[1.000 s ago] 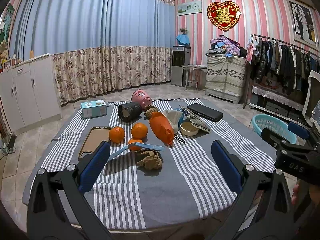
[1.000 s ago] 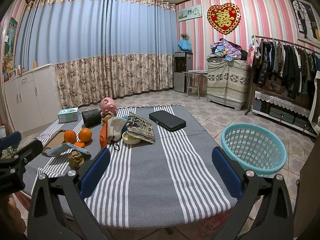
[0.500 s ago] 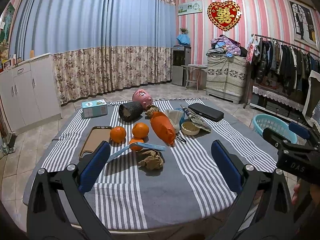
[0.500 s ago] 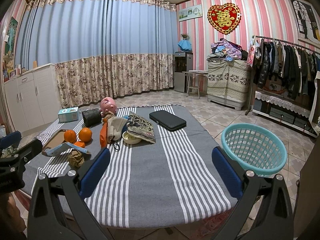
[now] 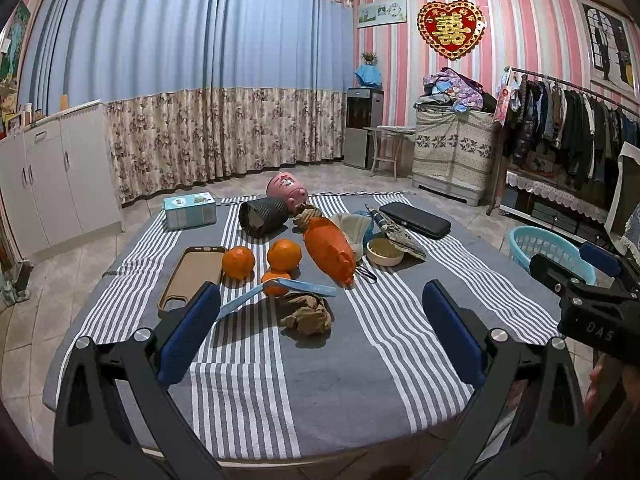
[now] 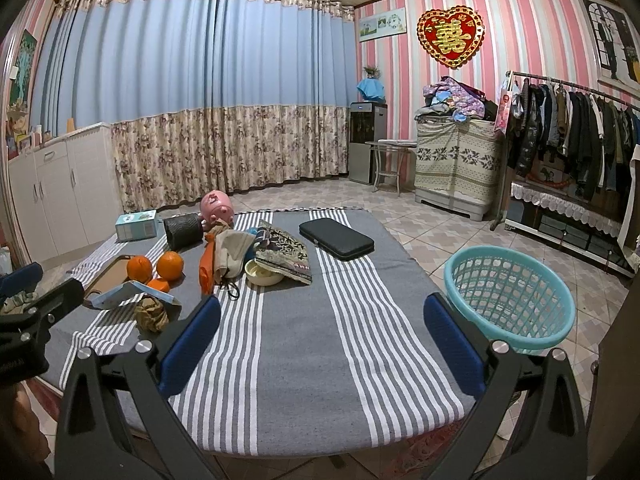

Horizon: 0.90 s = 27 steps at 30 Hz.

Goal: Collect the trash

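A crumpled brown paper wad point(image 5: 306, 314) lies on the striped cloth, touching a flat blue mask point(image 5: 276, 289).

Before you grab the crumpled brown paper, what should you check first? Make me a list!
1. Left gripper open: ok, jaws wide apart.
2. Right gripper open and empty: ok.
3. Brown paper in front of the left gripper: ok, lying on the table ahead of the fingertips.
4. Paper free on top: not ok, a blue mask reaches its far edge.
5. Basket ready: ok, upright beside the table.
6. Basket empty: ok, nothing seen inside.
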### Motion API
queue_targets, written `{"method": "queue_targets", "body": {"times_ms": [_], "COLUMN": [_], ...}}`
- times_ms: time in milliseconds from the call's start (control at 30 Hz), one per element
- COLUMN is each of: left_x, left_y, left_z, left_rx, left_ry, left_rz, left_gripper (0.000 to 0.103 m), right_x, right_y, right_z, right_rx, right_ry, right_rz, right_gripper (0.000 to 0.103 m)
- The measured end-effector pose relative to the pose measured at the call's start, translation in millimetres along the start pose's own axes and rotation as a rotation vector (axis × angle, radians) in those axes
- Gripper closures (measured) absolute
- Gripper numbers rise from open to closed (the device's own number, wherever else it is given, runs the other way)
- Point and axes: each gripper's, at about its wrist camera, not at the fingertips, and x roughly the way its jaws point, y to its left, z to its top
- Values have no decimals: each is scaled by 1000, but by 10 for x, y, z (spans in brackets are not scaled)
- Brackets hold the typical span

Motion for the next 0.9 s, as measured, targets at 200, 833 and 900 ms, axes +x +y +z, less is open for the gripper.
{"method": "queue_targets", "body": {"times_ms": [200, 833, 900], "left_x": [75, 1033, 1139], "left_y": [52, 124, 116], "left_z": [-57, -246, -234], "left_rx": [-4, 1, 10], "left_ry": [18, 202, 214], "left_rz": [3, 40, 50], "left_gripper": [5, 6, 6], "right_x": [97, 374, 421], "right_y": [-22, -268, -282], "right_z": [-164, -254, -266], "right_rx": [1, 18, 15], "right_ry": [-3, 56, 78], "right_rz": [-12, -89, -97], "right_gripper": [4, 4, 4]}}
